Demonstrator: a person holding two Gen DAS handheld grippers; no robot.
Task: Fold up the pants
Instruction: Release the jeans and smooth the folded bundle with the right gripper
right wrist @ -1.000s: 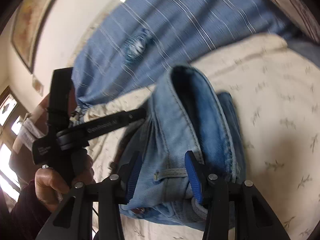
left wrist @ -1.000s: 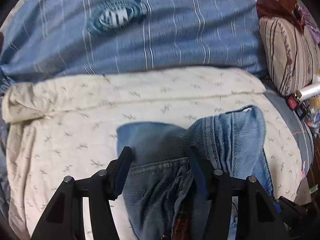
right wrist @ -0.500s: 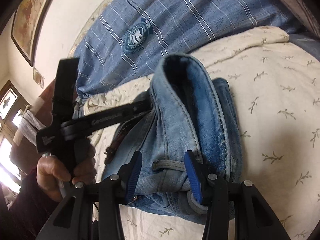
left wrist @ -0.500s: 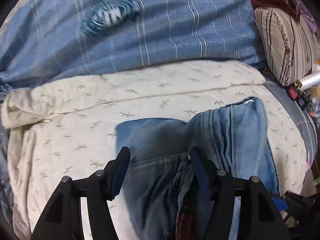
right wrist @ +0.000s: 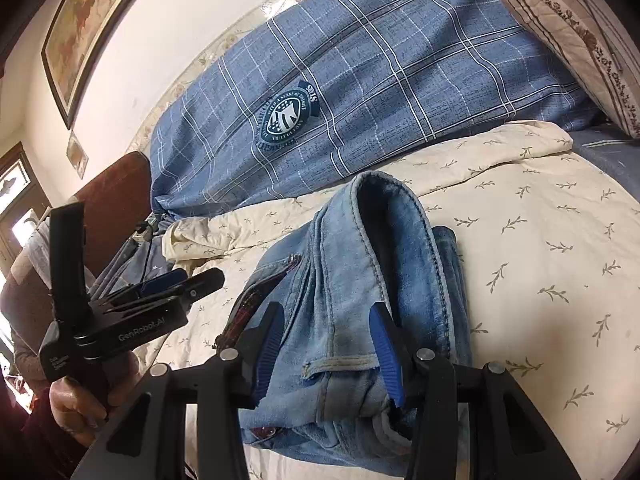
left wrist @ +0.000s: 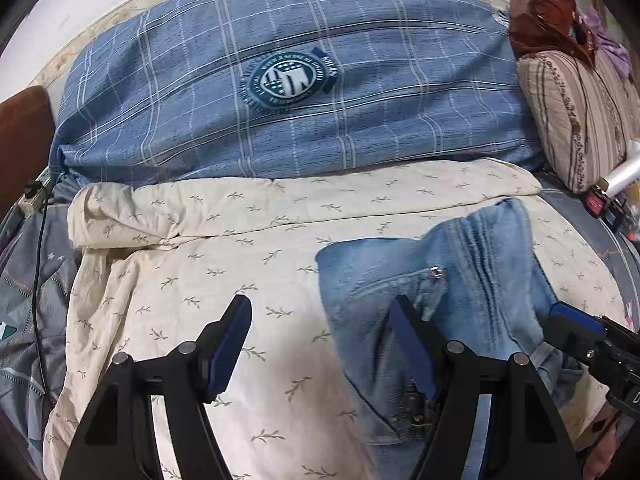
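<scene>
Jeans lay bunched on the cream sheet of the bed, directly ahead of the right hand-held gripper and off to the right of the left hand-held gripper.

Right hand-held gripper was clenched on the jeans at the waistband — blue pads pressed into a thick wad of denim around the belt loop. Fabric stood up in a hump just beyond the jaws, so some of it was likely lifted off the bed.

Left hand-held gripper had just been opening; its jaws stood wide with nothing between them, only bare sheet ahead. Its right finger overlapped the edge of the jeans in view; contact there couldn't be told.

Handling judgement:
- Denim looked soft but heavy for cloth — it should drape and sag from any single grip point, not hold a shape.
- Seams and the waistband were the stiffest, thickest parts, hence the best places to grab; single-layer panels would probably slip or bunch.
- Not fragile, not slippery; a firm pinch should be fine.
- The rivet and zipper area are lumpy — avoid clamping right on hardware.
- Suggested left grab: the free edge of the jeans nearest that gripper, taking all layers, so both grips can pull the fold flat.
</scene>
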